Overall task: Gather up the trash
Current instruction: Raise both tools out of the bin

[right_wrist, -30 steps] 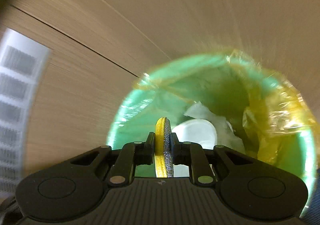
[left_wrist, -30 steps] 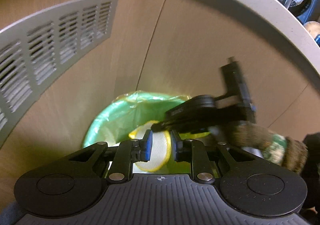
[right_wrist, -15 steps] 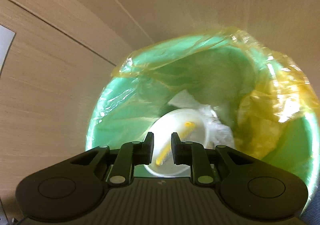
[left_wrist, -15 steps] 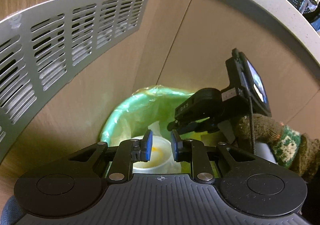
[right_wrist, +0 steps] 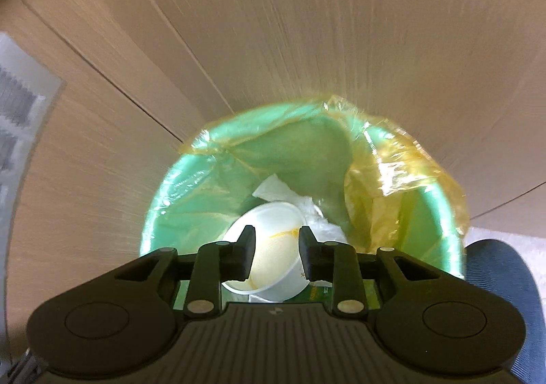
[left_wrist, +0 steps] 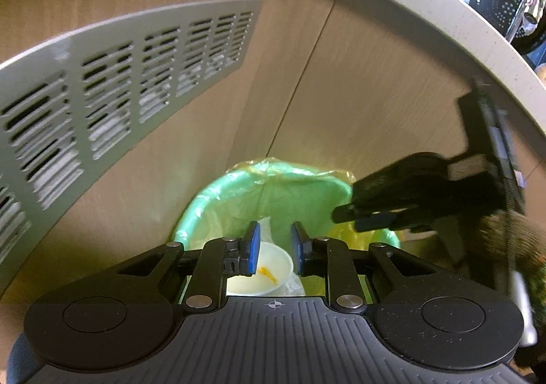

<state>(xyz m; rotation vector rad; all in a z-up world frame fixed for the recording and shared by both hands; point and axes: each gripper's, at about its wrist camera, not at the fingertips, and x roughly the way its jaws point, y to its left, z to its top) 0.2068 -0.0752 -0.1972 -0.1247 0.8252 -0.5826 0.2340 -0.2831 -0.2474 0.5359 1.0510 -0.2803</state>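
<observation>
A green trash bin [right_wrist: 191, 186] lined with a yellow plastic bag [right_wrist: 402, 172] stands against a wooden cabinet. Inside lie a white paper cup [right_wrist: 273, 257] with yellow streaks and crumpled white tissue [right_wrist: 276, 187]. My right gripper [right_wrist: 277, 256] hangs above the bin, open and empty. My left gripper [left_wrist: 274, 252] is also above the bin [left_wrist: 273, 193], open and empty, with the cup [left_wrist: 266, 273] seen between its blue pads [left_wrist: 254, 249]. The right gripper [left_wrist: 361, 216] shows in the left wrist view, over the bin's right rim.
A wooden cabinet front [left_wrist: 358, 104] rises behind the bin. A grey vent grille [left_wrist: 112, 90] is on the left. A pale countertop edge [left_wrist: 426, 1] runs above. A dark blue shape [right_wrist: 501, 268] sits to the right of the bin.
The right gripper opened and dropped the yellow sponge-like piece into the bin. The white cup now lies in the bin below. Both grippers have drawn back and up from the bin.
</observation>
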